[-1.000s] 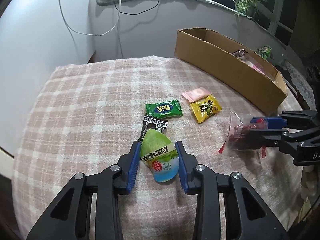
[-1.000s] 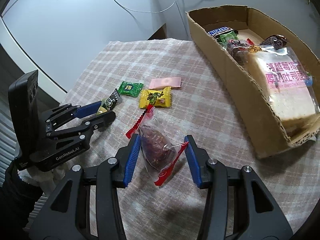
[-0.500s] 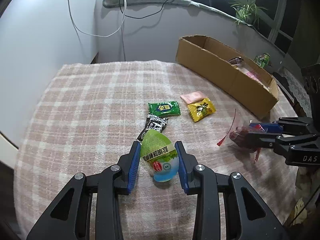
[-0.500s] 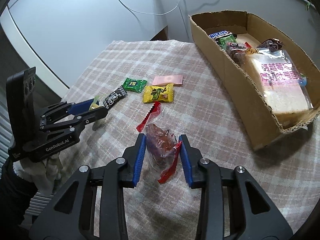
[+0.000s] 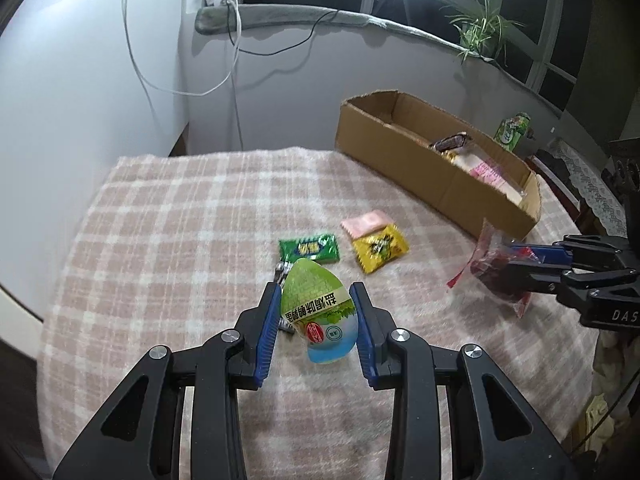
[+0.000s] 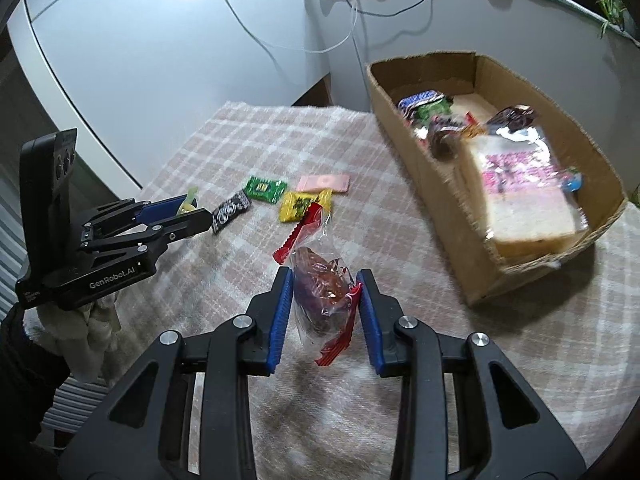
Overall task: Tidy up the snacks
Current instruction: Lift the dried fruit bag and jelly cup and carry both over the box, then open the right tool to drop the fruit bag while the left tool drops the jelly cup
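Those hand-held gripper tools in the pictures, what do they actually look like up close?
Each hand-held gripper is a black plastic frame with cut-out openings and silver rivets, ending in two fingers lined with ribbed blue pads. The left hand-held gripper reads "GenRobot.AI" in white on its side; the right hand-held gripper shows the letters "DAS". A tall black block stands at the left one's back. The hand below it wears a pale glove and dark sleeve.

White lettering reading "GenRobot.AI" is showing on the black body of the left gripper (image 6: 188,216), at the left of the right wrist view. In the left wrist view, "DAS" is showing, cut off by the frame's right edge, on the right gripper (image 5: 516,256). Print on the snack wrappers is not legible.
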### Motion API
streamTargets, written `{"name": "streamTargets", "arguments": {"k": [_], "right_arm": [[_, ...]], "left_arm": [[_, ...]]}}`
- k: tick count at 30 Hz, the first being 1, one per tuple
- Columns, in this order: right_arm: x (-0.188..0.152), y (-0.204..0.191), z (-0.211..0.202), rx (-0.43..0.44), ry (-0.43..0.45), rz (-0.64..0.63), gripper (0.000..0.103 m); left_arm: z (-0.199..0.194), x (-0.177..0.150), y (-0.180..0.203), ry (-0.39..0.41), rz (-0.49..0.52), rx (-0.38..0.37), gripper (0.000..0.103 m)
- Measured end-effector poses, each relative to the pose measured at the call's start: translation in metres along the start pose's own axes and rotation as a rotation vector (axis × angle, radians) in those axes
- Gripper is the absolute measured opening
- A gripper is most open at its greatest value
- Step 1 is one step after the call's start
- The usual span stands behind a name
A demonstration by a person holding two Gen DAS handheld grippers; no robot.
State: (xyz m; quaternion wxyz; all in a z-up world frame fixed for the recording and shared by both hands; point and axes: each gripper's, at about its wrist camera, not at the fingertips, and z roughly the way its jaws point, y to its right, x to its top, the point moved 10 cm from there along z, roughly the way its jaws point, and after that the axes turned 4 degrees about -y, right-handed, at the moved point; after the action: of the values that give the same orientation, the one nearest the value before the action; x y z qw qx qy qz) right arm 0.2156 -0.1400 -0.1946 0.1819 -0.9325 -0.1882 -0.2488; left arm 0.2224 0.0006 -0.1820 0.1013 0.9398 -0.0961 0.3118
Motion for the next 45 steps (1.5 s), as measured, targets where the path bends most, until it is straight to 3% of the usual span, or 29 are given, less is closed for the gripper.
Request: {"name": "streamTargets", "arguments": {"k": [13,22,33,45], "right_arm": [[0.046,0.053,-0.053,-0.053,0.115,0.035,0.034],[0.089,0.096,-0.061,-0.097,0.151,0.063,0.034],[0.147,0.146,-0.038,-0.131,0.151,0.1,0.034],[0.17,0.173,-0.001,-0.145,0.105,0.12,0.034]], "left_arm": [[0.006,0.056,0.033,0.047,0.066,-0.035,0.033],[0.019,0.101,0.062,0.08,0.109,-0.066,0.033],[0.051,0.137,0.095,0.075,0.139,-0.115,0.033],[0.077,0.146,0.12,0.044,0.173,-0.133,0.033]]}}
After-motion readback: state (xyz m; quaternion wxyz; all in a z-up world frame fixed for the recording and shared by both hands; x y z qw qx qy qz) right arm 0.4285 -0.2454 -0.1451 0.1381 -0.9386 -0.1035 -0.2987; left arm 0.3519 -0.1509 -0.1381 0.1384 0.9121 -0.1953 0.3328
